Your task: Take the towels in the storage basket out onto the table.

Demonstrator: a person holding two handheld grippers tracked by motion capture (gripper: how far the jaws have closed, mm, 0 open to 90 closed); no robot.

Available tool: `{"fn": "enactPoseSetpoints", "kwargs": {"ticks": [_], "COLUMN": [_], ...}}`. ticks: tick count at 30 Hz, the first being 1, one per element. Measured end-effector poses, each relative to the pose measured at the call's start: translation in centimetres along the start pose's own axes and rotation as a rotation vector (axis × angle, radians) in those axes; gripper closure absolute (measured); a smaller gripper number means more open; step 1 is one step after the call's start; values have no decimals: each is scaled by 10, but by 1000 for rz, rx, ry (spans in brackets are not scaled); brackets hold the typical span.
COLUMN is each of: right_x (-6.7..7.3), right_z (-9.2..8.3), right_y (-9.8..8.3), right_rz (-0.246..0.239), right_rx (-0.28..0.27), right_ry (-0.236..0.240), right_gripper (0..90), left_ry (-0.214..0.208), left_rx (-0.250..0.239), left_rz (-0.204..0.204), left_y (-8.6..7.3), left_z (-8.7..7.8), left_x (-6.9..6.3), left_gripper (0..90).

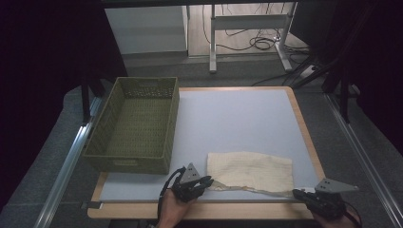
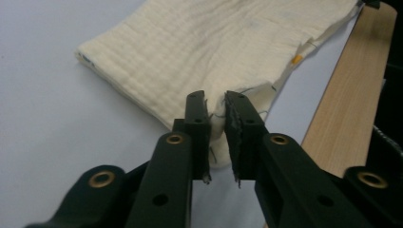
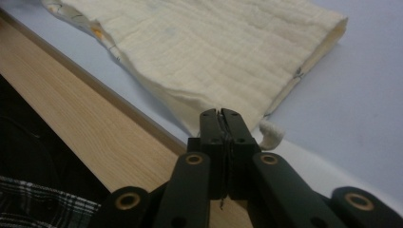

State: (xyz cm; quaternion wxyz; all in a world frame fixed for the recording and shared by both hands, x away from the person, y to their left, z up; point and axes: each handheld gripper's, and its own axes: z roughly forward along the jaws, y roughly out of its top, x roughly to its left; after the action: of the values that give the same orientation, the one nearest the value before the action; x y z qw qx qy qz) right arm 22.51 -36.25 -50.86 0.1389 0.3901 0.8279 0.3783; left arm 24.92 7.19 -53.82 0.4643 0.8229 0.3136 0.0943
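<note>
Black two-jaw grippers with grey plates

Each gripper, left (image 1: 205, 182) and right (image 1: 298, 193), had black jaws, brass-ringed pivot holes, a grey three-cornered top plate and a black cable.

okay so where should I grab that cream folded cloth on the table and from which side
Probably by its two near corners, coming from the table's near wooden edge. The cream folded cloth lies flat, its near edge loose and slightly raised, so jaws can slip around the corners there.

A cream-coloured, ribbed rectangular cloth (image 1: 250, 172) is lying folded flat in the lower middle of the high view, on the pale table surface near its front edge. Its layers are showing along the open edges, loose threads are straggling from its near corners, and small printed marks are peeking out along the hem.
</note>
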Motion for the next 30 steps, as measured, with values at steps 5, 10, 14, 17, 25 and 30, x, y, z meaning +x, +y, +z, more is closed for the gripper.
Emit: {"fn": "enactPoseSetpoints", "kwargs": {"ticks": [5, 10, 14, 17, 25, 30], "right_x": [0, -3, -11, -17, -32, -44], "right_z": [-9, -24, -30, -25, 4, 24], "right_y": [1, 7, 15, 23, 51, 68], "right_rz": [3, -1, 12, 16, -2, -6], "right_rx": [-14, -34, -48, -51, -61, -64], "right_ry": [-12, -40, -55, -63, -78, -107], "right_gripper": [804, 770, 731, 706, 675, 658], "left_ry": [-22, -5, 27, 51, 113, 170], "left_rx": [7, -8, -26, -31, -11, -5], "left_rz": [-24, -39, -50, -54, -55, -93], "left_y": [-7, -9, 0, 12, 44, 58], "left_z": [-9, -22, -22, -14, 16, 28], "left_x": [-2, -1, 6, 13, 30, 50], "left_gripper": [684, 574, 517, 489, 505, 544]}}
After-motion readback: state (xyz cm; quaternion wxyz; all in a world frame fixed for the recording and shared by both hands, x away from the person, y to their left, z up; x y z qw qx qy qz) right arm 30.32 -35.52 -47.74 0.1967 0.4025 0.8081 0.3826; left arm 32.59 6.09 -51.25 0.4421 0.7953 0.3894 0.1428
